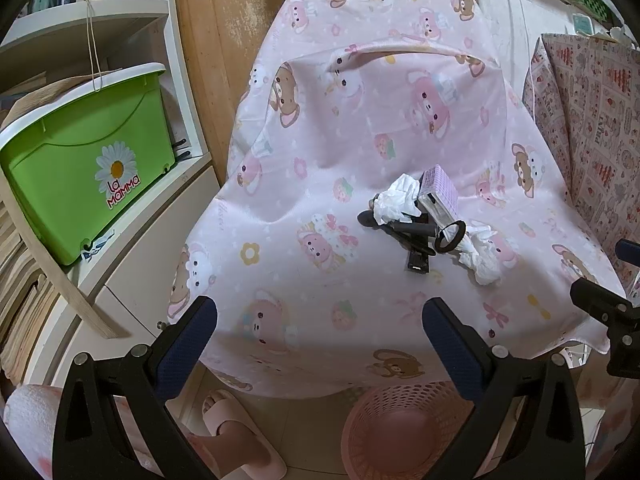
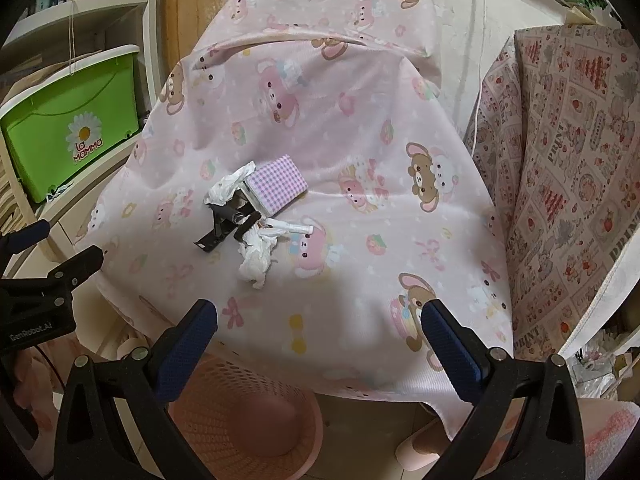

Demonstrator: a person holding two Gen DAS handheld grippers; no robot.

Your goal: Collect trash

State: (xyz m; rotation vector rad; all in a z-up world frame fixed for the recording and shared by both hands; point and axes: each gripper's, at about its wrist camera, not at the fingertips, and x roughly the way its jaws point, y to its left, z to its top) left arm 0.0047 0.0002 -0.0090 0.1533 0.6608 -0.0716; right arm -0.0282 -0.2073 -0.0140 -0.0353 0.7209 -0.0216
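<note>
Two crumpled white tissues lie on a table draped in a pink cartoon cloth. One tissue lies beside a purple checked box. The other tissue lies nearer the front. Black clips and a black ring lie between them. A pink mesh bin stands on the floor below the table's front edge. My left gripper and right gripper are open and empty, near the front edge.
A green storage box sits on white shelves at left. A patterned cloth-covered piece stands at right. A wooden door is behind the table. A person's slippered foot is on the floor by the bin.
</note>
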